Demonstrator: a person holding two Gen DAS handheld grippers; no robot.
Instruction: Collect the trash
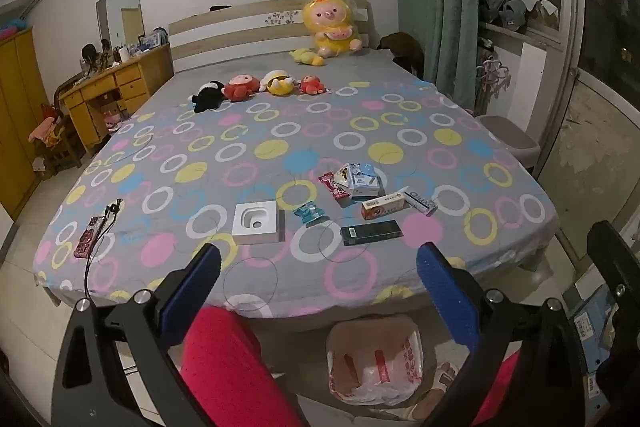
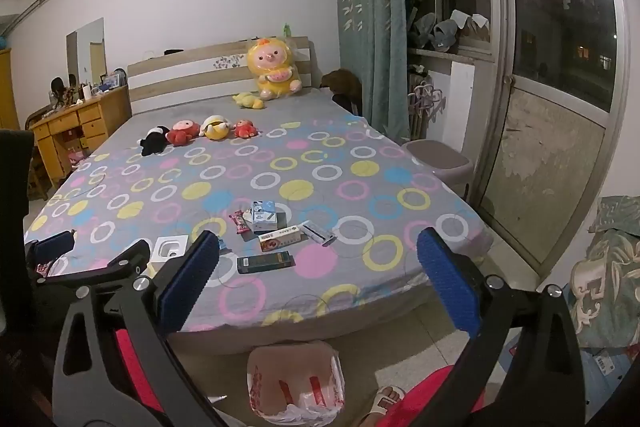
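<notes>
**Both tongs wide and empty, trash not yet touched**

The left tongs (image 1: pixel 318 269) and right tongs (image 2: pixel 318 257) stand spread as far as they go, with nothing between the blue pads (image 1: pixel 192 291). Both hang short of the near edge of the bed (image 1: pixel 400 115) and tilt downward toward it, the left ones more steeply. In the right view the left tongs show at the left edge, beside and a little lower.

Judging by this, collecting has not begun: every piece lies on the sheet, and the bin (image 1: pixel 374 363), lined with a printed bag, stands on the floor just below the near edge, between the person's red-clad legs (image 1: pixel 236 367).

The trash sits in a loose cluster near the middle of the near half of the bed. Largest is the white tray (image 1: pixel 257 223) on the left. Behind and to the right lie the stacked boxes (image 1: pixel 360 181), then the black box (image 1: pixel 371 231) nearest the tongs, the orange carton (image 1: pixel 386 207) and the white tube (image 1: pixel 420 201) touching its far end. Smallest are the red wrapper (image 1: pixel 334 185) and the blue wrapper (image 1: pixel 308 215).

A phone (image 1: pixel 89 237) with its cable lies at the near left, well apart; it is probably not trash. Plush toys (image 1: pixel 258 89) sit far up the bed.

The next move calls for a reach forward and down over one piece, likely the black box for the right tongs or the tray for the left, then closing across its narrow side.
</notes>
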